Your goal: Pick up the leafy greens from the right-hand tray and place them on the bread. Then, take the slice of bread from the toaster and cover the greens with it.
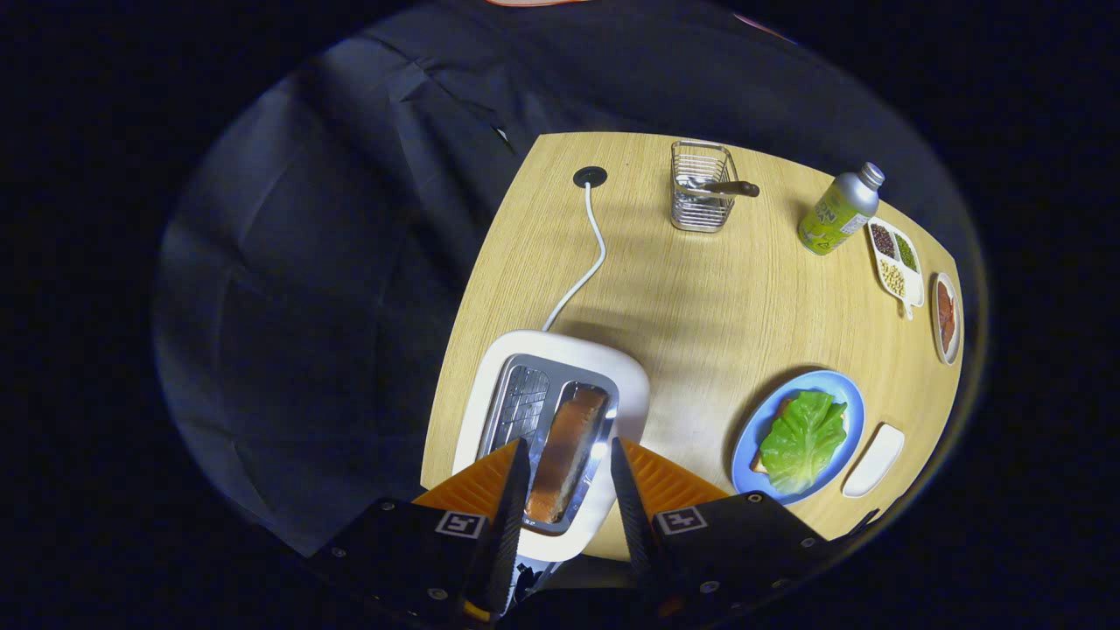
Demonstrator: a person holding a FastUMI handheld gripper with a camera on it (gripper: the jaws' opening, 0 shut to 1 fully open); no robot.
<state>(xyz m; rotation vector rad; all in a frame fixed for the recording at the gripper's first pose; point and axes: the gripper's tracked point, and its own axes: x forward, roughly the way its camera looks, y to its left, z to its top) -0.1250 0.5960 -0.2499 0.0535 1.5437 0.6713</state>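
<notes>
The gripper [569, 477] is seen nearest, its two orange-backed fingers [510, 490] spread apart above the toaster [560, 437], nothing being gripped between them. The slice of bread [567, 455] is found in the gap between the fingertips, standing in the toaster's right-hand slot, untouched by either finger as far as can be told. The left-hand slot is seen bare, its wire guard showing.

To the right of the toaster, a blue plate [754, 437] is set on the wooden table [691, 297], and the leafy greens [802, 440] are laid on it over a lower slice of bread, of which only small corners can be made out. Just beside the plate on its right, a small white tray [873, 460] is placed.

A white cord [584, 267] is run from the toaster's far side to a round black grommet [590, 177]. Farther off, a wire basket [701, 186] with a dark-handled utensil in it is stood, with a green bottle [838, 210] to its right. Further right, a divided white dish [896, 262] of beans and a small dish [946, 317] of something reddish are set.
</notes>
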